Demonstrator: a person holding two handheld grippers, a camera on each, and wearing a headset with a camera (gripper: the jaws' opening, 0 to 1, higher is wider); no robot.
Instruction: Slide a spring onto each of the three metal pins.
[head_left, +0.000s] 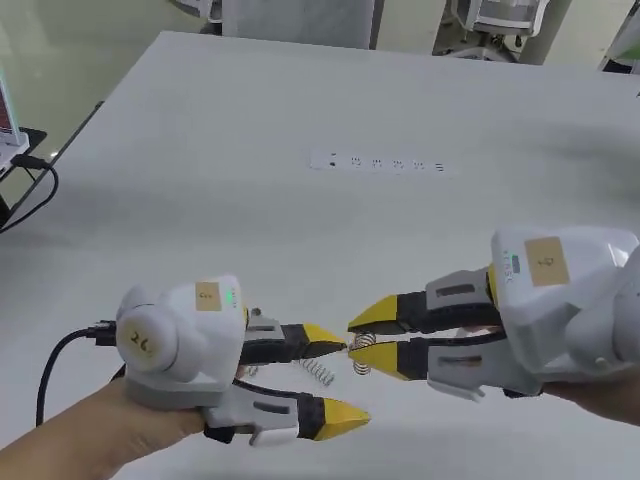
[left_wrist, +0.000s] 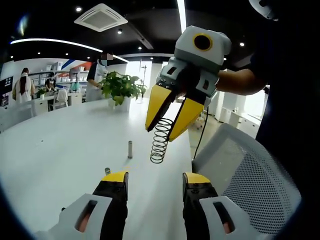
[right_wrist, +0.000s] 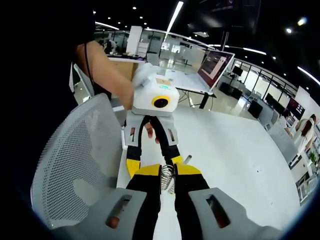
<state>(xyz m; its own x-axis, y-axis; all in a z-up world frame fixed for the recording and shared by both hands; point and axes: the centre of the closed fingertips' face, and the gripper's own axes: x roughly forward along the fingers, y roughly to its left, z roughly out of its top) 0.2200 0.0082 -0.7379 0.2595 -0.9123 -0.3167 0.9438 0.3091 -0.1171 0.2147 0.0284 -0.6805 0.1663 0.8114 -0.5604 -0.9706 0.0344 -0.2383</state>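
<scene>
Just above the white workbench (head_left: 300, 220), a spring (left_wrist: 160, 142) hangs clamped by its top coils in the right gripper's (left_wrist: 161, 131) yellow jaws, its long axis pointing down at the tabletop. An upright metal pin (left_wrist: 130, 149) stands off to one side, not yet beneath it. The left gripper (left_wrist: 156, 177) faces it, jaws apart and empty. A second spring (head_left: 318, 370) lies loose nearby.

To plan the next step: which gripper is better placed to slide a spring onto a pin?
Right, I think. The right gripper grips a spring between its jaws, while the left gripper is open and empty. A pin stands upright nearby.
</scene>
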